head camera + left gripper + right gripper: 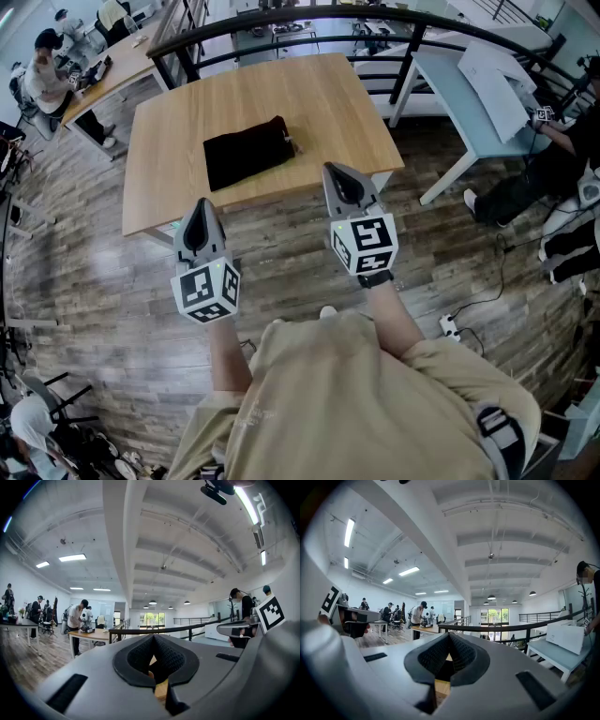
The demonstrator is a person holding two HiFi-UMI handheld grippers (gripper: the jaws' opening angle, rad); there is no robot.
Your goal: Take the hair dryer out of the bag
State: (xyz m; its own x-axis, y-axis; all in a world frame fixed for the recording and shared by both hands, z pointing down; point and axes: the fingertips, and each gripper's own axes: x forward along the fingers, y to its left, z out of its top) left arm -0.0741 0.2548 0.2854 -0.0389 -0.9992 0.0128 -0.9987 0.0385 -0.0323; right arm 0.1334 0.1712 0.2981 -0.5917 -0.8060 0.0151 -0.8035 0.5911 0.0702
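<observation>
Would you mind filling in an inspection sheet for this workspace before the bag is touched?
Surface: wooden table, bare apart from the bag.
Job's things: black bag lying flat near the table's middle; hair dryer not visible.
Clutter: nothing seen on the table.
Grippers: left gripper and right gripper both shut, empty, held by the table's near edge.
Cables: power strip and black cable on the floor to the right.
Surroundings: black railing beyond the table; pale table at right; person at a desk far left.
</observation>
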